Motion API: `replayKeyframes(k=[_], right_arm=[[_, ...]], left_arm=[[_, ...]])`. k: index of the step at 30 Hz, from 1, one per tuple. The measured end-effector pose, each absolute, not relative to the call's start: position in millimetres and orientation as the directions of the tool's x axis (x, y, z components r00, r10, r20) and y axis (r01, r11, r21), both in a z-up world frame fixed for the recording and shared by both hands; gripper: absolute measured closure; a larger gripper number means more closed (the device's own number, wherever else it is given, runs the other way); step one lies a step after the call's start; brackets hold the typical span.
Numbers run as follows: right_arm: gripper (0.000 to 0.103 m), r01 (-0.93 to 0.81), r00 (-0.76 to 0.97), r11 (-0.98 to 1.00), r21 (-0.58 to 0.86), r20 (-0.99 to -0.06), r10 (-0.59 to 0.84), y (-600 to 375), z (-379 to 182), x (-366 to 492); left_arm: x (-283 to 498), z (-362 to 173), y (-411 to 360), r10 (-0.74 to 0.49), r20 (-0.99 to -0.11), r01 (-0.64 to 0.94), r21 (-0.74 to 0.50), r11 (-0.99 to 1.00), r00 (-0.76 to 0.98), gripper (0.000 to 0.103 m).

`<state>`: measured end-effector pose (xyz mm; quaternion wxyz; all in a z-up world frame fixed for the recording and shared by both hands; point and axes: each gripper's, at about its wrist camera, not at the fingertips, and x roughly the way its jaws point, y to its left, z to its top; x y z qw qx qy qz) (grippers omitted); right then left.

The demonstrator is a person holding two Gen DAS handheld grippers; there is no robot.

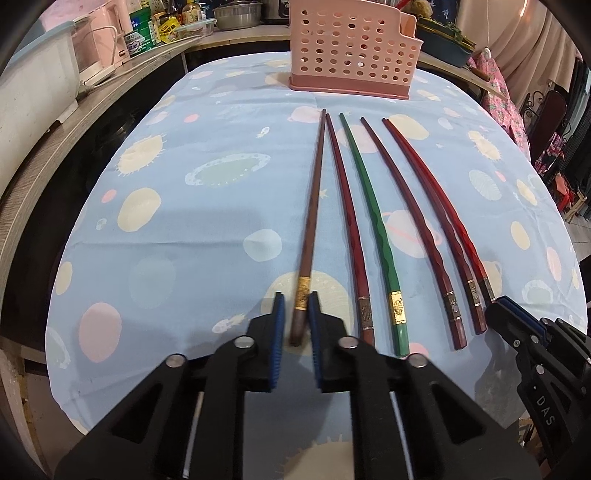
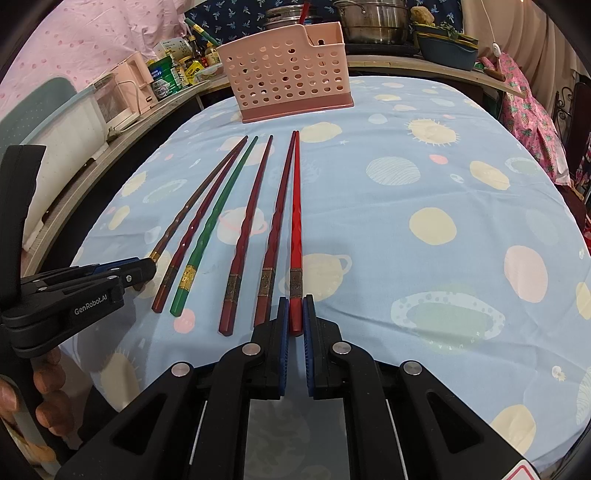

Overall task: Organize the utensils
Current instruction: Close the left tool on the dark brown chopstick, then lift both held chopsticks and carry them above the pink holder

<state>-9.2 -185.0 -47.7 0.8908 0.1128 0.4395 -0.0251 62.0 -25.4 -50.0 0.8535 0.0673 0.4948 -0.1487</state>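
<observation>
Several chopsticks lie side by side on the blue planet-print tablecloth (image 1: 207, 258), tips toward a pink perforated utensil basket (image 1: 354, 48) at the far edge. My left gripper (image 1: 297, 299) is shut on the butt of the brown, gold-banded chopstick (image 1: 312, 206), the leftmost one. Beside it lie a dark red chopstick (image 1: 347, 221), a green one (image 1: 373, 206) and two more dark red ones. My right gripper (image 2: 296, 301) is shut on the bright red chopstick (image 2: 295, 229) at the right end of the row. Each gripper also shows at the edge of the other's view: right gripper (image 1: 493, 304), left gripper (image 2: 149, 264).
A wooden counter (image 1: 92, 110) curves along the left and back of the table, carrying a white appliance, jars, bottles and steel pots (image 2: 373, 22). The basket (image 2: 291, 74) stands just beyond the chopstick tips. A person's hand (image 2: 48, 387) holds the left gripper's handle. Patterned fabric hangs at right.
</observation>
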Motion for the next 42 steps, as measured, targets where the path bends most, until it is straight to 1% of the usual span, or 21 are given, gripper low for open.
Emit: replayKeyframes(k=[10,17,22,35,42], right_arm=[[0.096,0.155,0.623,0.97,0.187,-0.781,0.051,-188.5,-44.4,-10.8],[0.096,0.168,0.654,0.966,0.198,-0.756,0.041,-195.7,-29.8,-13.9],[0.096,0.174,0.697,0.96,0.218,-0.716,0.036,-203.8,-5.2,-13.4],[0.096,0.175,0.817,0.955,0.239,-0.576,-0.005,-229.8,79.4,17.3],[0.096,0.179,0.867,0.953,0.245,-0.497,-0.035,-244.8,124.3,46.1]], left_arm=[[59.5,-45.9,-21.9,-0.207,-0.865,0.316,-0.06,0.947,0.458,0.096],[59.2,-26.0,-14.7,-0.229,-0.844,0.303,-0.083,0.949,0.485,0.096],[61.7,-5.2,-11.1,-0.248,-0.826,0.297,-0.103,0.949,0.506,0.096],[88.5,64.1,-13.1,-0.266,-0.745,0.293,-0.099,0.951,0.611,0.096],[120.9,121.3,-20.4,-0.286,-0.664,0.302,-0.095,0.949,0.69,0.096]])
